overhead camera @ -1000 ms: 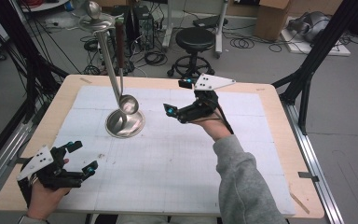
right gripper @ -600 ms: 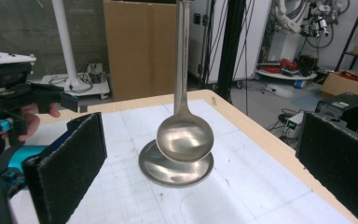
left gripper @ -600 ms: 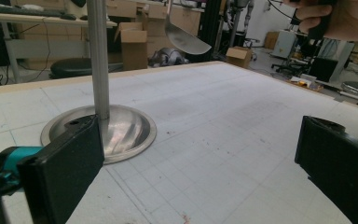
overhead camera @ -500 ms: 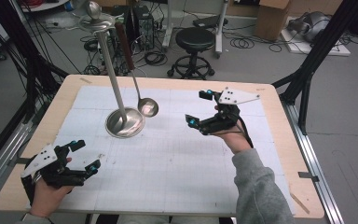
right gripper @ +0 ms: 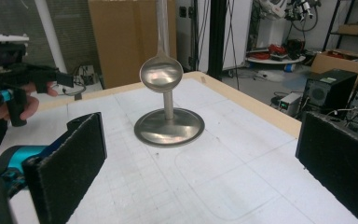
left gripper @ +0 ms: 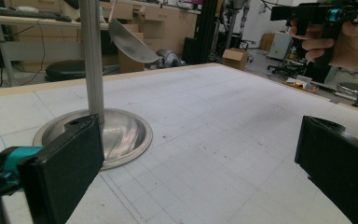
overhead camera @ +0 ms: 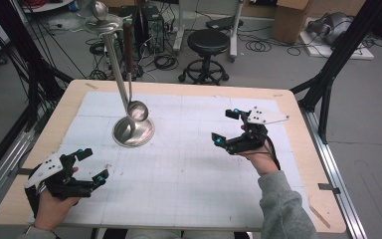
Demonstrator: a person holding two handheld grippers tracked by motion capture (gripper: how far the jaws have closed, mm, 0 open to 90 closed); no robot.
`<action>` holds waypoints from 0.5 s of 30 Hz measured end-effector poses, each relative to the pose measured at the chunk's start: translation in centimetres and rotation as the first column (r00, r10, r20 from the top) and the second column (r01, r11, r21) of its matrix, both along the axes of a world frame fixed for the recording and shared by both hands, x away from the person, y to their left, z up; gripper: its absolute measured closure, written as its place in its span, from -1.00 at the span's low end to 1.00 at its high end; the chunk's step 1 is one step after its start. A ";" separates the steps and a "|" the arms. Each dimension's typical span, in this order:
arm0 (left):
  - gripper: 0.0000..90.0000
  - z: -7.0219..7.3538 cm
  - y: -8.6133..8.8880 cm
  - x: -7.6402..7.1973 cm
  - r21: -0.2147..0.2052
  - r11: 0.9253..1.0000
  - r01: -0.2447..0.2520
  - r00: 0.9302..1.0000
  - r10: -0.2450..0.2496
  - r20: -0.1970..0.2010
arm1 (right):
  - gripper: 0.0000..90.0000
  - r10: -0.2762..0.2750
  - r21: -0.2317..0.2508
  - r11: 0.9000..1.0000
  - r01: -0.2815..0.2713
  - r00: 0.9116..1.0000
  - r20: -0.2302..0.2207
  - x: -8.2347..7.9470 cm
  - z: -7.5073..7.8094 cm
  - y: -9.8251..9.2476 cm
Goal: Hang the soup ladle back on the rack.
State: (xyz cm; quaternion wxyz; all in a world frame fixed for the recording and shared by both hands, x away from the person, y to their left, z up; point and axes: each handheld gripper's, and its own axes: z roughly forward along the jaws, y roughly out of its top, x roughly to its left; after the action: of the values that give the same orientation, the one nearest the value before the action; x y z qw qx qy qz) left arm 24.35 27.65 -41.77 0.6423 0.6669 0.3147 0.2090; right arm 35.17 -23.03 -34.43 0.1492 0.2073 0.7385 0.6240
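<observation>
A metal stand with a round base and a tall pole rises from the white mat at the table's left middle. A steel ladle hangs from the stand's top disc, its bowl just above the base; it also shows in the right gripper view as the ladle and in the left gripper view as the ladle. My left gripper is open near the front left corner. My right gripper is open at the right middle, well clear of the ladle. Nothing lies between either pair of jaws.
A white gridded mat covers most of the wooden table. A black stool and cables lie on the floor beyond the far edge. Black frame legs stand at the right.
My right gripper has pulled back from the ladle toward the right side of the table. The ladle, let go, now hangs and swings by the pole. The left gripper barely moved.
</observation>
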 end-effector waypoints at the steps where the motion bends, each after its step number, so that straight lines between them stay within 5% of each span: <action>1: -0.96 0.0 0.1 -0.1 0.002 1.000 0.000 1.000 0.000 -0.001 | -0.98 0.003 0.003 1.000 -0.003 1.000 0.006 -0.3 -0.3 -0.3; 15: -0.96 0.1 -0.2 0.1 -0.008 1.000 0.009 1.000 -0.009 0.000 | -0.98 -0.028 -0.003 1.000 0.028 0.999 -0.019 -2.1 -2.9 -2.4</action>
State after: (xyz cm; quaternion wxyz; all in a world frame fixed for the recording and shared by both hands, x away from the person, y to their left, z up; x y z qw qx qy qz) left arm 24.49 27.44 -41.68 0.6459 0.6657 0.3125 0.2048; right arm 33.04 -25.43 -37.34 0.1511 0.2233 0.7378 0.6189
